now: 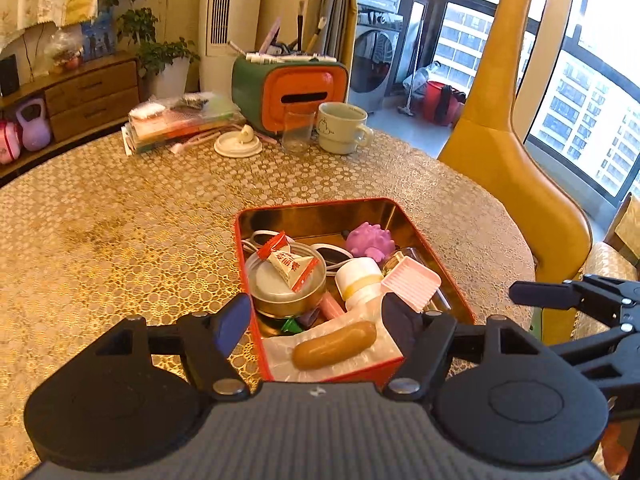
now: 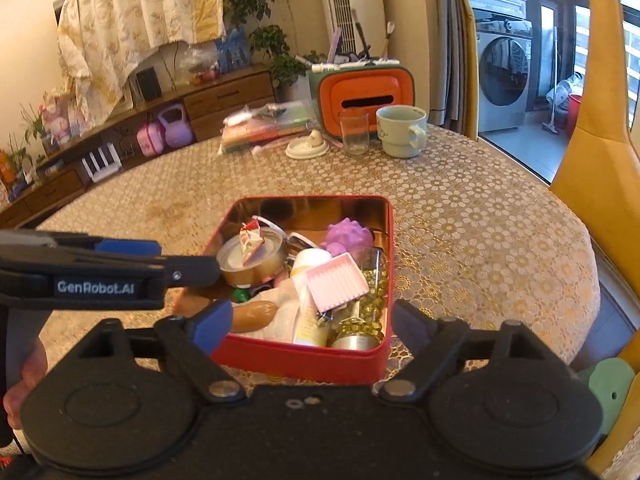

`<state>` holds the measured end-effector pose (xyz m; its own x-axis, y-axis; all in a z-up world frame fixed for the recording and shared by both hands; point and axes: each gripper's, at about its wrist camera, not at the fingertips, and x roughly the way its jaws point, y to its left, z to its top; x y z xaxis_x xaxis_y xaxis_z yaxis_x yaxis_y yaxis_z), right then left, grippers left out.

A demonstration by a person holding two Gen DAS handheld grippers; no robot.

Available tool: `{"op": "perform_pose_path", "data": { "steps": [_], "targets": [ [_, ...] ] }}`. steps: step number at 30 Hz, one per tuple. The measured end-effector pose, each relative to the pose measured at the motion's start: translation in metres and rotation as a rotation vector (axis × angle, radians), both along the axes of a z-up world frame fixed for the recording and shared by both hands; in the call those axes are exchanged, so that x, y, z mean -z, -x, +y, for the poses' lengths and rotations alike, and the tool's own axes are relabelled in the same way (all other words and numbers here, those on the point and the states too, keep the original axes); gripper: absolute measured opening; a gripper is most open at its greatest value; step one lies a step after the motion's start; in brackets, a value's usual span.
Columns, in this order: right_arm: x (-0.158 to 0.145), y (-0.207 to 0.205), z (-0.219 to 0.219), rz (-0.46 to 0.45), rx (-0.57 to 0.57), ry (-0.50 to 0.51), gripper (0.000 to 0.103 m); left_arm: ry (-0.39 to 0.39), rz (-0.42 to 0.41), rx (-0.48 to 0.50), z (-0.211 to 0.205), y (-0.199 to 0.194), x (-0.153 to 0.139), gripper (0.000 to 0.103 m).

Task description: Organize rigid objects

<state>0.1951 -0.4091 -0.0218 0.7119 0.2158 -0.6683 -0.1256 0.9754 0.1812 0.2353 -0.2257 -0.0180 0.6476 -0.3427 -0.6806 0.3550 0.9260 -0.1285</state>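
A red tin box [image 1: 432,248] [image 2: 304,356] stands on the table, full of small things: a round metal tin [image 1: 286,286] [image 2: 252,260] with a red-white candy packet [image 1: 290,264] on it, a purple spiky toy [image 1: 368,240] [image 2: 346,234], a pink ridged tray [image 1: 412,282] [image 2: 338,282], a white bottle [image 1: 360,280], a packed sausage [image 1: 334,344] [image 2: 254,314]. My left gripper [image 1: 316,320] is open and empty over the box's near end. My right gripper [image 2: 312,320] is open and empty at the box's near edge.
At the table's far side stand an orange-green box [image 1: 304,92] [image 2: 364,96], a glass [image 1: 298,130] [image 2: 354,132], a pale mug [image 1: 344,128] [image 2: 402,130], a white lid [image 1: 238,144] and stacked packets [image 1: 180,120]. A yellow chair [image 1: 512,152] stands at the right.
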Motion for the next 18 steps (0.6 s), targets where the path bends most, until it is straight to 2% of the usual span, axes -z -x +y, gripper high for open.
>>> {"op": "perform_pose_path", "data": {
  "steps": [4,6,9,11,14,18],
  "targets": [
    [-0.006,0.012,0.0,-0.024,0.0,-0.021,0.095,0.008,-0.005,0.004,0.007,0.014,-0.004,0.076],
    [-0.01,0.02,0.0,-0.049,-0.006,-0.038,0.103,0.004,-0.012,0.003,0.009,0.021,-0.006,0.078],
    [-0.015,0.029,0.002,-0.073,-0.004,-0.045,0.103,0.016,-0.011,0.002,0.015,0.029,-0.007,0.082],
    [-0.017,0.034,0.004,-0.084,-0.001,-0.044,0.103,0.033,-0.015,0.003,0.019,0.034,-0.009,0.092],
    [-0.021,0.042,0.005,-0.103,0.008,-0.036,0.103,0.04,-0.03,0.007,0.023,0.042,-0.011,0.101],
    [-0.024,0.049,0.008,-0.129,0.024,-0.025,0.103,0.049,-0.043,0.013,0.026,0.05,-0.012,0.102]
  ]
}}
